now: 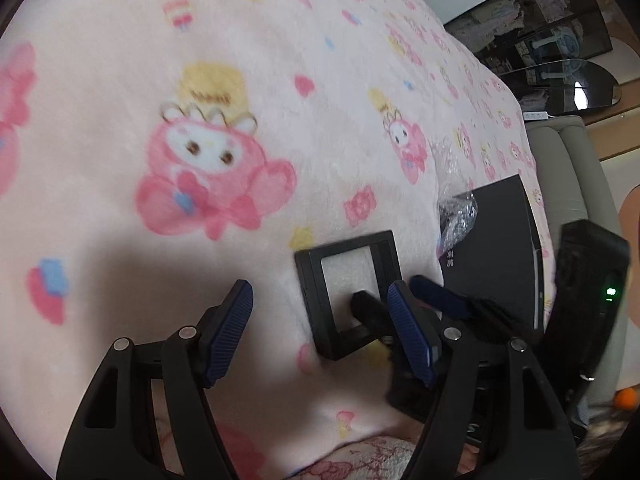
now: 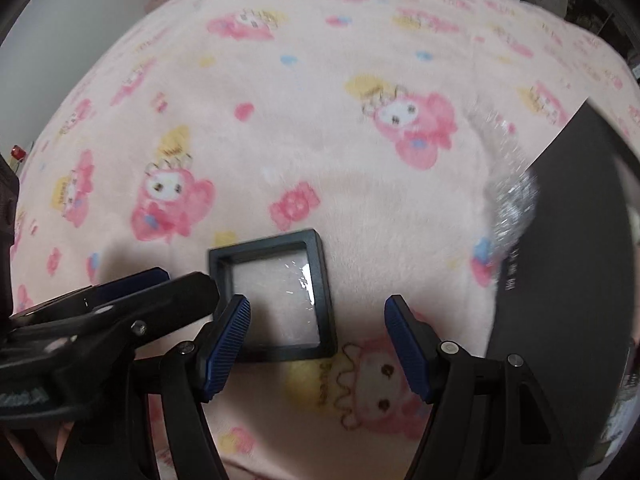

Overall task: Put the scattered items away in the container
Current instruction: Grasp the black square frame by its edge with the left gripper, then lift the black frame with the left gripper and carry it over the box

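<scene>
Both open, the left gripper and right gripper flank the black frame on bare blanket.

Soft daylight, motion blur, fisheye warp

The left claw tilts steeply down toward the bed, its blue-padded jaws spread wide with nothing between them. The right claw points down more steeply still, its jaws likewise apart and gripping nothing. The two sit close side by side: in the right wrist view the left claw's fingers reach in from the left edge.
</scene>
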Demonstrator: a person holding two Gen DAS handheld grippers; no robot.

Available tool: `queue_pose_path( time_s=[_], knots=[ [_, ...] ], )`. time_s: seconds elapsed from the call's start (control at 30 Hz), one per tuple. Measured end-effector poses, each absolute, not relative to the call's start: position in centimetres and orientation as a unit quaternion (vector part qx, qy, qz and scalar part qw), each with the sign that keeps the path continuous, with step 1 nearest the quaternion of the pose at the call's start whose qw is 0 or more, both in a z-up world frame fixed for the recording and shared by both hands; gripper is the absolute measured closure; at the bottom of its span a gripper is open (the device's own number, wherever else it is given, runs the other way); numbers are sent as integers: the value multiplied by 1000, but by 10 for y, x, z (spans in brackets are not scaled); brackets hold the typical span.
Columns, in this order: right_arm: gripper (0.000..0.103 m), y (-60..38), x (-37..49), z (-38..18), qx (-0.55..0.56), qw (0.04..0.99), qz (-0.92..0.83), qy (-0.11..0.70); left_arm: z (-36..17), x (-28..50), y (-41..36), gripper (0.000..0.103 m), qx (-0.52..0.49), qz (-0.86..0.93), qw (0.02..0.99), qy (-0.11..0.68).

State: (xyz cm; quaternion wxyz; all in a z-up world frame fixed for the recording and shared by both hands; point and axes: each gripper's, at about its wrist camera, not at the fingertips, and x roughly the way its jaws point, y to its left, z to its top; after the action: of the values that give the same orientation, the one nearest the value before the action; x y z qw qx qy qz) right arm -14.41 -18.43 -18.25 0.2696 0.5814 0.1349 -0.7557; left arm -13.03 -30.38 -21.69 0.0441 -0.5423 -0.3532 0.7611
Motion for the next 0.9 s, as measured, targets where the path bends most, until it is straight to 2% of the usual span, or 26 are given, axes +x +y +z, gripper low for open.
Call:
queue_pose_path(
  time_s=[0.2,0.27,0.3,0.33,0.47,0.57,0.9],
  knots=[
    [36,-182,-154,-204,616,285,-727,105,-239,-139,-305,35,-561,723,78,-396],
    [40,-183,-153,-204,616,295,-724,101,-238,-141,-302,44,-562,722,83,-394],
    [46,-183,-152,-203,616,300,-721,100,-236,-141,-301,55,-561,723,90,-393],
    [53,-183,-150,-203,617,306,-718,98,-233,-140,-298,58,-562,728,88,-383],
    [57,-182,-140,-195,612,321,-716,96,-213,-135,-291,70,-560,757,58,-331],
    [63,-174,-134,-183,611,333,-714,74,-195,-124,-288,71,-550,771,53,-316],
    [64,-138,-96,-124,579,359,-731,44,-137,-73,-264,71,-510,800,58,-311]
  ],
)
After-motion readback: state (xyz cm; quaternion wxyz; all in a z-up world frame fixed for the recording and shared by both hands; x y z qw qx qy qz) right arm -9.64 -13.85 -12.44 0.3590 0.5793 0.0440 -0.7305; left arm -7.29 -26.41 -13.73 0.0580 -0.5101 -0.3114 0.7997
